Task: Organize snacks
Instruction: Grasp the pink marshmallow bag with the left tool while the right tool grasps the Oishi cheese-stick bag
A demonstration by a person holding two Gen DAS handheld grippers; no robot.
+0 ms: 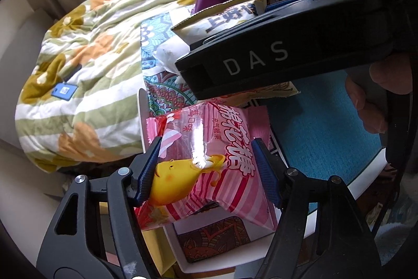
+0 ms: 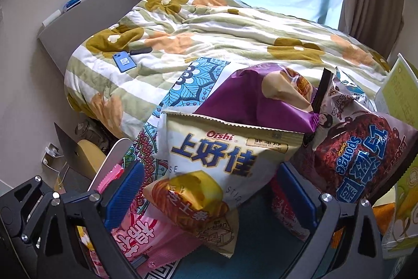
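Observation:
My left gripper point(image 1: 206, 169) is shut on a pink striped marshmallow bag point(image 1: 209, 148), held above a white tray edge point(image 1: 142, 117). The same pink bag point(image 2: 146, 237) shows at the lower left of the right wrist view. My right gripper point(image 2: 211, 198) is open, its blue pads on either side of a cream Oishi snack bag point(image 2: 222, 161) without pinching it. Behind that stand a purple snack bag point(image 2: 250, 98) and a brown Sponge Crunch bag point(image 2: 363, 148). The right gripper's black body point(image 1: 274, 56) crosses the left wrist view, over the Oishi bag point(image 1: 222, 17).
A bed with a floral striped quilt point(image 2: 209, 30) lies behind, with a blue phone point(image 2: 124, 62) on it. A patterned cloth point(image 2: 188, 85) lies under the snacks. A teal surface point(image 1: 321, 127) lies at the right. A green box point(image 2: 399, 93) stands at far right.

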